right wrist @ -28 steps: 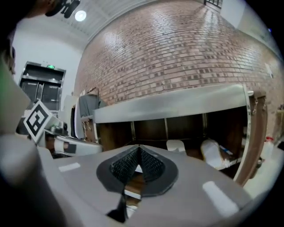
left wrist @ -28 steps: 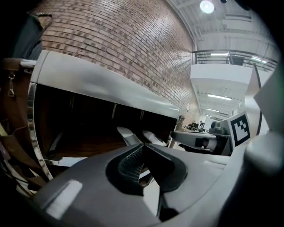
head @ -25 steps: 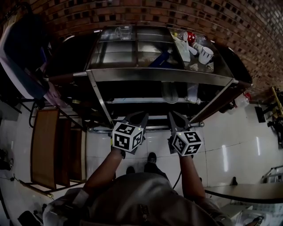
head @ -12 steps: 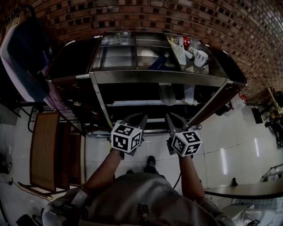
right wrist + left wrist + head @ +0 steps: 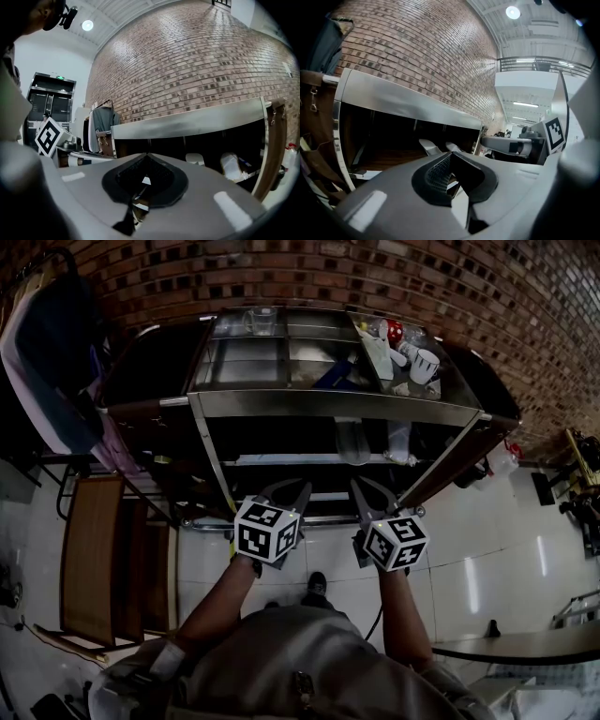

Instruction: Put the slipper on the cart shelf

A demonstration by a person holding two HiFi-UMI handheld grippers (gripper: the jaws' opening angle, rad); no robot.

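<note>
A steel cart [image 5: 337, 401] stands against the brick wall. On its dark middle shelf lie two pale shapes that look like slippers [image 5: 354, 439], seen also in the left gripper view [image 5: 429, 146] and the right gripper view [image 5: 194, 159]. My left gripper [image 5: 286, 487] and right gripper [image 5: 366, 487] hang side by side before the cart's lower front rail, above the white floor. Both are shut with nothing between their jaws. In each gripper view the jaws [image 5: 452, 161] [image 5: 145, 157] point into the shaded shelf opening.
The cart's top tray holds a white mug [image 5: 427, 360], bottles and other items at its right end. A wooden rack [image 5: 94, 559] and hanging clothes [image 5: 47, 362] stand at the left. A table corner [image 5: 525, 648] juts in at lower right.
The view has drifted slightly, with the cart a little higher in the picture. Both grippers stay shut and side by side in front of the cart.
</note>
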